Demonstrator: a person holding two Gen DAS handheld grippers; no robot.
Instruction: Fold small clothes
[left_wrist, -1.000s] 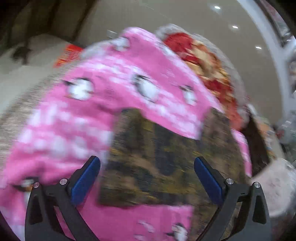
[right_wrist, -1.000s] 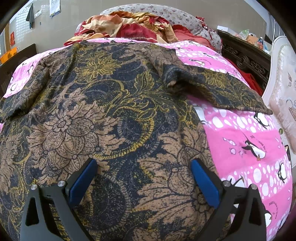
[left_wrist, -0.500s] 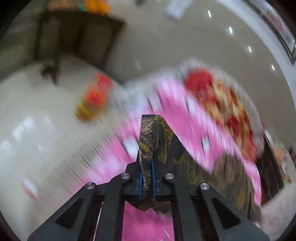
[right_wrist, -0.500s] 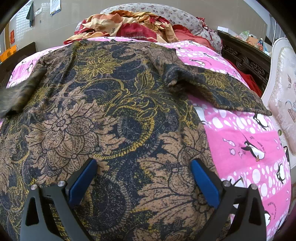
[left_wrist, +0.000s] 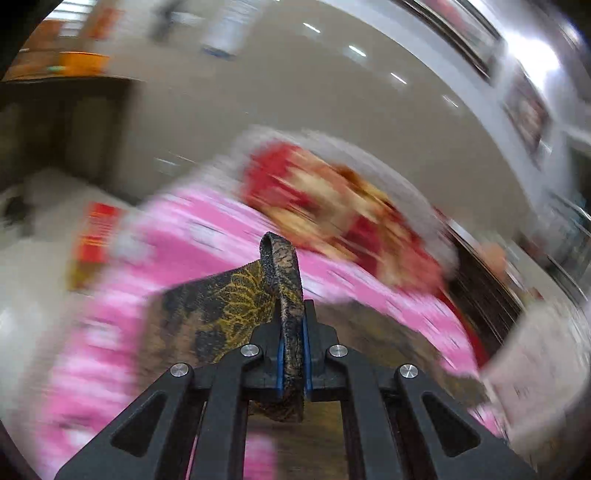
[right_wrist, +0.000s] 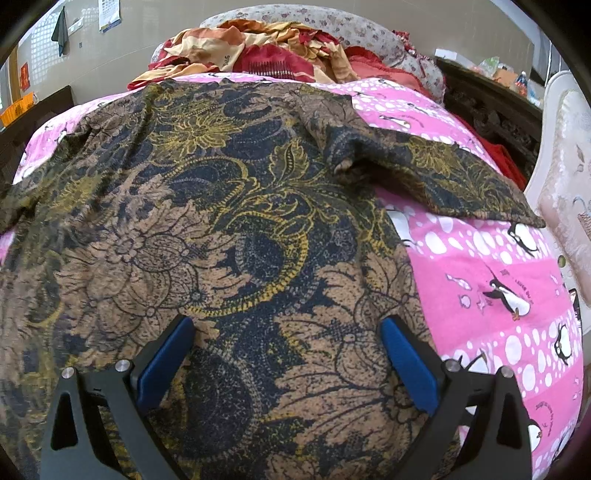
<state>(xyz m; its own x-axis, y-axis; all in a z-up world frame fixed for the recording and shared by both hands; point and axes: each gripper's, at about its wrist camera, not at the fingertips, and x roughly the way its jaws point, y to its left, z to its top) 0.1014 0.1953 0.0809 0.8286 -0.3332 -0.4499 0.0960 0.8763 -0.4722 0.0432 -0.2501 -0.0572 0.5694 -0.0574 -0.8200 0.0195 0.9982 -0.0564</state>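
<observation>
A dark batik shirt (right_wrist: 236, 240) with brown and gold flowers lies spread on a pink penguin bedsheet (right_wrist: 491, 273). Its right sleeve (right_wrist: 443, 177) lies flat toward the right. My left gripper (left_wrist: 291, 354) is shut on a fold of the shirt's left sleeve (left_wrist: 280, 280) and holds it lifted above the bed; that view is blurred by motion. My right gripper (right_wrist: 288, 354) is open and empty, hovering just above the shirt's lower body.
A crumpled red and cream blanket (right_wrist: 258, 55) and a floral pillow (right_wrist: 354, 29) lie at the bed's far end. A dark wooden headboard (right_wrist: 491, 110) and a cream padded chair (right_wrist: 565, 184) stand on the right.
My left gripper went from open above the sleeve to shut on it, then lifted and swung the sleeve to the right. The right gripper has stayed still.
</observation>
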